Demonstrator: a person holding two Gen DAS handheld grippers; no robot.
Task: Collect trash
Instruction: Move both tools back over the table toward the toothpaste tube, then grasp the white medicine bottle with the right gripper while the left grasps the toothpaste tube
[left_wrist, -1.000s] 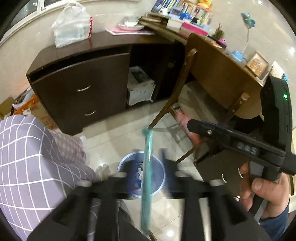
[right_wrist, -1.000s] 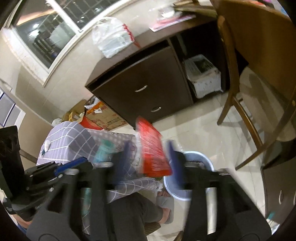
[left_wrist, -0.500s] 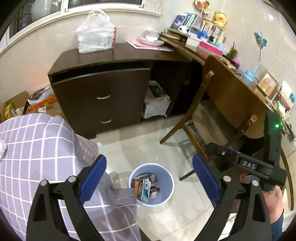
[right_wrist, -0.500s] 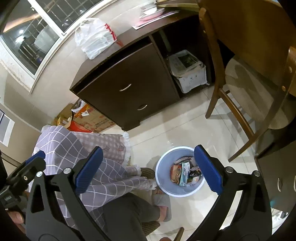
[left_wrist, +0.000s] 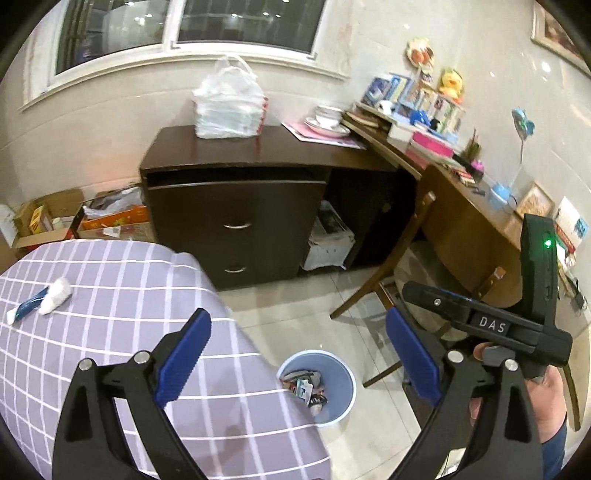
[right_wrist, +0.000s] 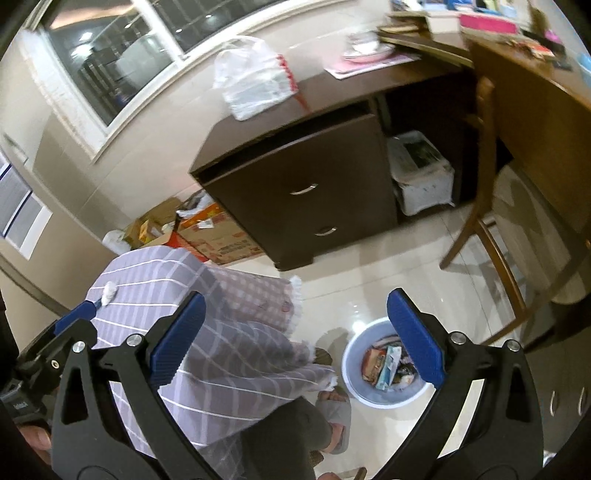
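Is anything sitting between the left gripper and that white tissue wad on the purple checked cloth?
Nothing visible. The left gripper is open and empty, and only bare purple checked cloth lies between it and the tissue wad, which touches a blue-and-white wrapper.

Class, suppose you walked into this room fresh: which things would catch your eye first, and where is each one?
Probably the blue trash bin on the pale floor, already holding wrappers, beside the purple checked cover. On that cover lie a white wad and a blue-and-white tube. Both tools, left and right, are open and empty, and a white plastic bag sits on the dark cabinet behind.
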